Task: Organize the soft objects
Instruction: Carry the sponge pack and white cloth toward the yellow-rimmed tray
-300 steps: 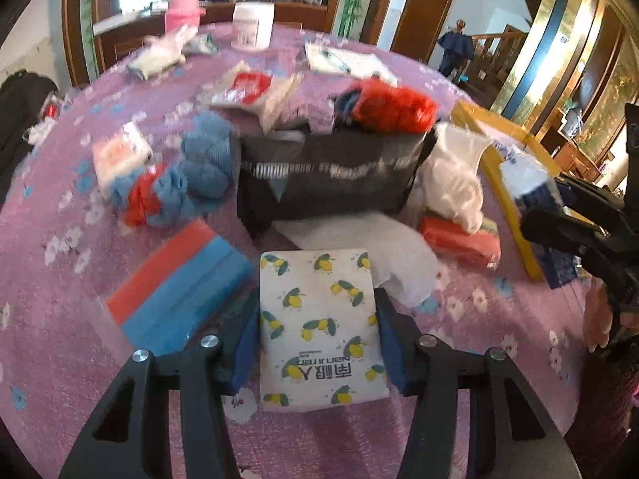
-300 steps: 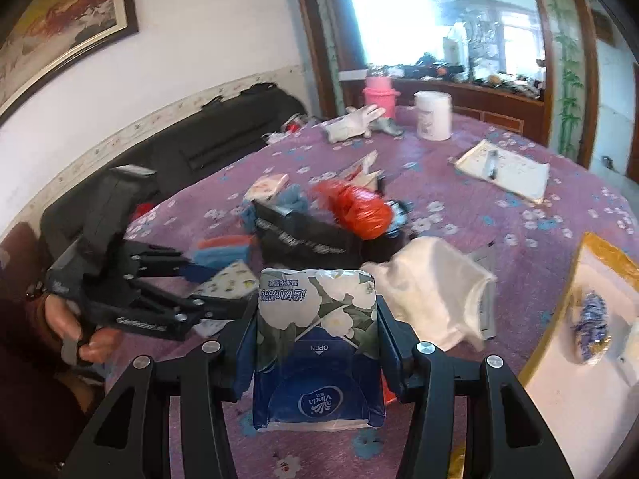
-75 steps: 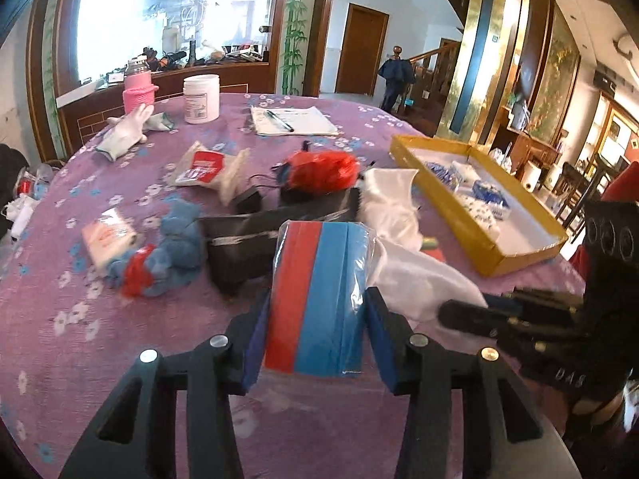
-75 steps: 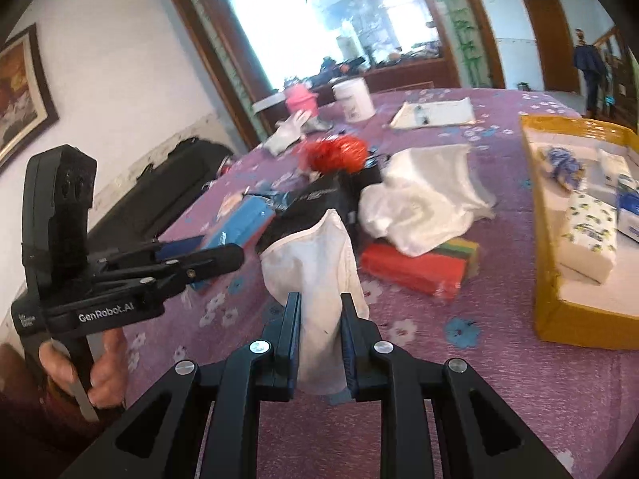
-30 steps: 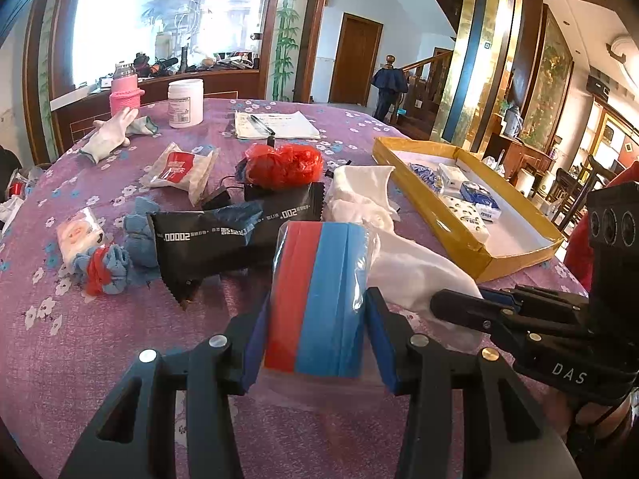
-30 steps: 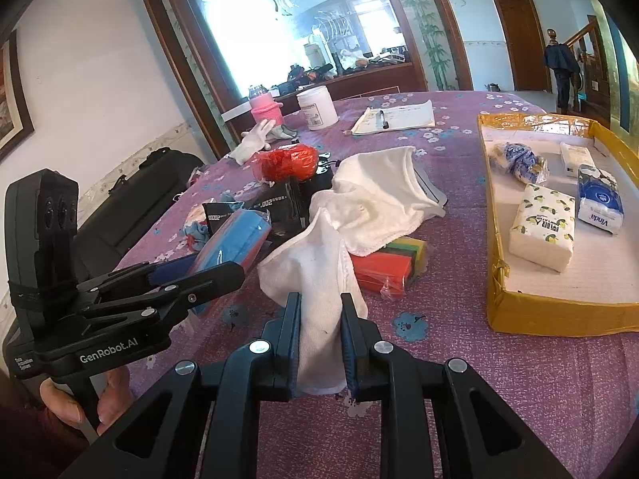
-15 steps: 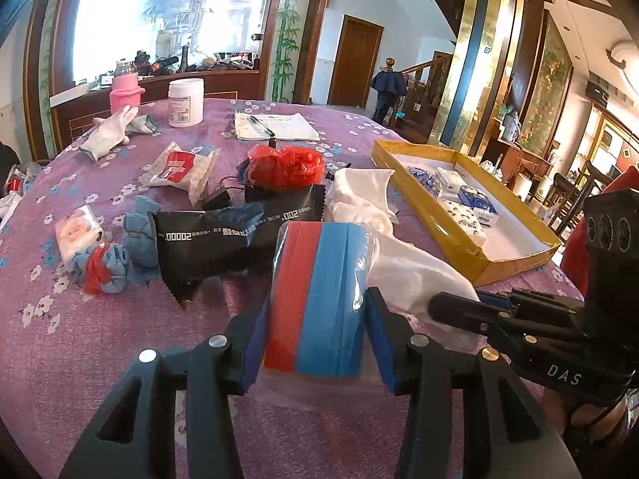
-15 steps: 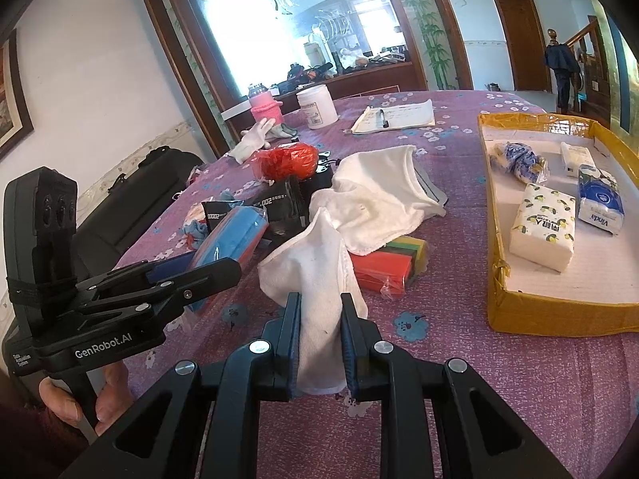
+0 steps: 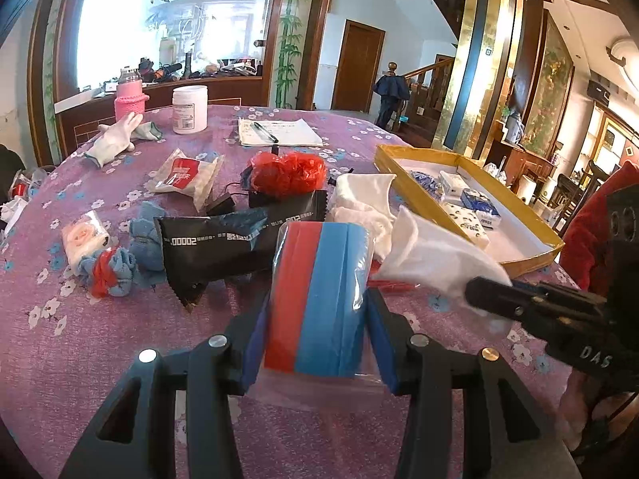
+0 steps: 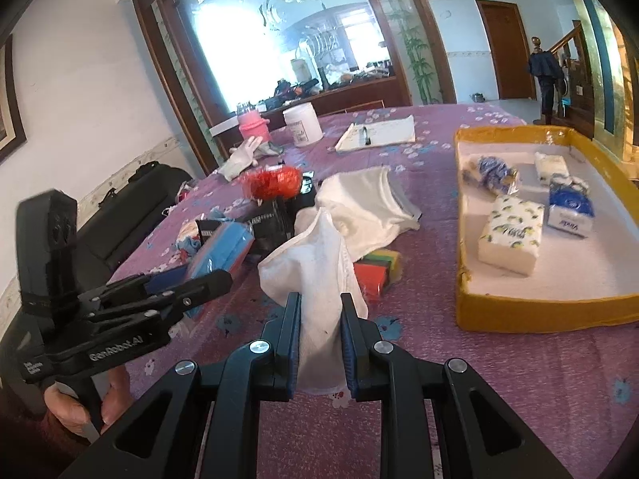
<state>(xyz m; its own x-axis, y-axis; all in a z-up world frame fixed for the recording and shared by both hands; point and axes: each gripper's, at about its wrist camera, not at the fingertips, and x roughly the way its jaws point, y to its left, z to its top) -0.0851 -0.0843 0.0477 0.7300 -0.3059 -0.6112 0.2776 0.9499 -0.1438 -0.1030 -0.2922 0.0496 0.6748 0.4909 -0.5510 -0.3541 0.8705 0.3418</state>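
Left tongs (image 9: 317, 321) clamped on wrapped sponge pack (image 9: 319, 295), carried above desk (image 9: 80, 339). Right tongs (image 10: 319, 327) pinched on white cloth (image 10: 319, 263), now raised higher than half second ago. Both loads judged bound for yellow tray (image 10: 539, 311), where tissue packs (image 10: 511, 239) are already placed.

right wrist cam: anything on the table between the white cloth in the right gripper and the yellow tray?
In the right wrist view, only bare purple tablecloth lies between the white cloth in the right gripper and the yellow tray.

Black left gripper (image 9: 317, 335): blue-padded jaws, silver screws, "GenRobot.AI" marking.
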